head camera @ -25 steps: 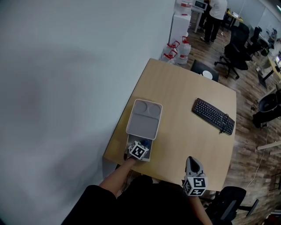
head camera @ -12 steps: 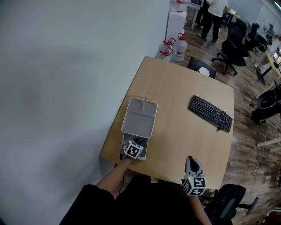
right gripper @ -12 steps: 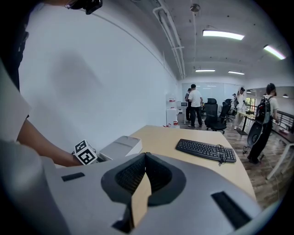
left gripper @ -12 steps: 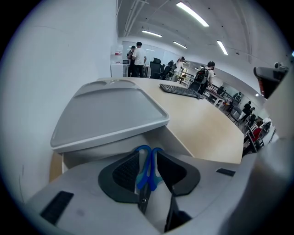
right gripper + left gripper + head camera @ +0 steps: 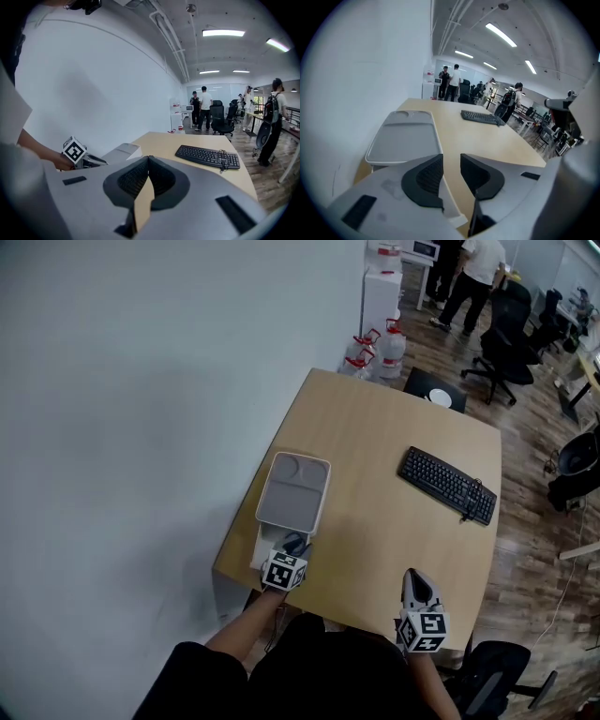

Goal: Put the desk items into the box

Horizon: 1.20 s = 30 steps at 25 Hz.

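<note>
A white box stands at the desk's near left corner, with a grey lid covering all but its near end. The same lid lies ahead in the left gripper view. My left gripper hangs just above the box's uncovered near end. Its jaws have just been opening and stand open with nothing between them. A black keyboard lies on the right half of the desk, also seen as the keyboard ahead of my right gripper. My right gripper is shut and empty by the desk's front edge.
A white wall runs along the desk's left side. Water jugs stand on the floor past the far corner. Office chairs and several people are further back. The wooden desktop between box and keyboard is bare.
My left gripper has risen out of the box's uncovered end and drawn back towards me. My right gripper has shifted slightly along the front edge.
</note>
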Available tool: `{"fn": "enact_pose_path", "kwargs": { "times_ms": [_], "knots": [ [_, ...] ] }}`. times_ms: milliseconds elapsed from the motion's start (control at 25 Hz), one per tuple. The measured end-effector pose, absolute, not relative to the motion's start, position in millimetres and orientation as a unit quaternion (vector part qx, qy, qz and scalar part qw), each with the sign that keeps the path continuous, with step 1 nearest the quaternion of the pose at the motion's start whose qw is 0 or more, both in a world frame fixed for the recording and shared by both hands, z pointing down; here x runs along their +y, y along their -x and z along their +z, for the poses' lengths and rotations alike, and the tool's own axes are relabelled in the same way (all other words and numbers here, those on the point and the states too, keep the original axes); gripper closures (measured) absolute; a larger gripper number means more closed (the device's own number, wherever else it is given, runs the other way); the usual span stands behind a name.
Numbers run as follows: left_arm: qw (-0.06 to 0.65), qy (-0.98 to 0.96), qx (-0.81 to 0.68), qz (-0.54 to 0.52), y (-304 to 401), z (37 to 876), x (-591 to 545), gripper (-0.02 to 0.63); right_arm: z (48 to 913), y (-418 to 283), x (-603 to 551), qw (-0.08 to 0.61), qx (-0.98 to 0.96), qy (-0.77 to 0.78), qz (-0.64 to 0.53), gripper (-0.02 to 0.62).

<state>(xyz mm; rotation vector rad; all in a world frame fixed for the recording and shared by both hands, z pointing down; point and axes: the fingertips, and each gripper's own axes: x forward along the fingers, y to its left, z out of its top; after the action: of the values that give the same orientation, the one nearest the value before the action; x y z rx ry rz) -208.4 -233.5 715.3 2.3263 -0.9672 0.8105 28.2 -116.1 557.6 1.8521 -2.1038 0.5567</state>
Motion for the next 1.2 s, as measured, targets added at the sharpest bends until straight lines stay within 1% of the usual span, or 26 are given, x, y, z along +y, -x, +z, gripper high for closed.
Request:
{"fn": "enact_pose_path", "kwargs": {
  "times_ms": [320, 480, 640, 800, 920, 1200],
  "knots": [
    [0.221, -0.881, -0.38, 0.176, 129, 605, -206, 0.509, 542, -103, -90, 0.122, -0.714, -0.662, 0.191, 0.535],
    [0.208, -0.892, -0.382, 0.119, 79, 559, -187, 0.536, 533, -147, -75, 0.11, -0.702, -0.679, 0.186, 0.535],
    [0.194, -0.903, -0.376, 0.079, 32, 523, -167, 0.58, 518, -186, -63, 0.1, -0.691, -0.694, 0.173, 0.535],
    [0.176, -0.915, -0.359, 0.058, -16, 500, -148, 0.584, 503, -220, -53, 0.084, -0.684, -0.707, 0.159, 0.535],
    [0.15, -0.919, -0.359, 0.057, -46, 491, -137, 0.588, 499, -244, -45, 0.075, -0.679, -0.713, 0.157, 0.535],
    [0.127, -0.926, -0.35, 0.065, -89, 489, -118, 0.588, 493, -282, -35, 0.076, -0.675, -0.722, 0.132, 0.535]
  ]
}}
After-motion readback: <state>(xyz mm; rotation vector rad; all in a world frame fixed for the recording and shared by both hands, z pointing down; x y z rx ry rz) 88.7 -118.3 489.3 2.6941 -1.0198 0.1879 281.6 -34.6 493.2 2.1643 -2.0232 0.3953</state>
